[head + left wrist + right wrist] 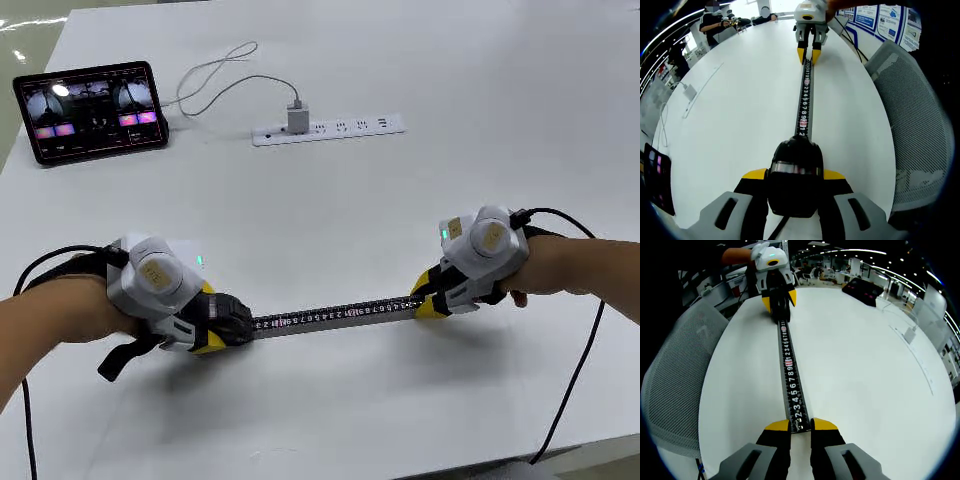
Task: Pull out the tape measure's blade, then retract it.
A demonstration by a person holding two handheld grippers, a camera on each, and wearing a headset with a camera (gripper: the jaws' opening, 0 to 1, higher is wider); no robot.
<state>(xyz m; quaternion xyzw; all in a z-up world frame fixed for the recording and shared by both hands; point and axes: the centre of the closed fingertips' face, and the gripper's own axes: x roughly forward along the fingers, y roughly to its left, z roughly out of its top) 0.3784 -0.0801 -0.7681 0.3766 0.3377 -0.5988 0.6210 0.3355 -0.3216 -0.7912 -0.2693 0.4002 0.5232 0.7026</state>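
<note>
The blade lies flat on the white table, straight between both grippers. The left gripper squeezes the black case — the right gripper pinches the blade's tip. To go back in, the tip must slide left, toward the case.

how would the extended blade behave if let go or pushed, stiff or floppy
Likely springy, not floppy: the blade runs straight from the case in the left gripper to the right gripper. Released, it'd probably snap back; pushed endways, buckle.
</note>
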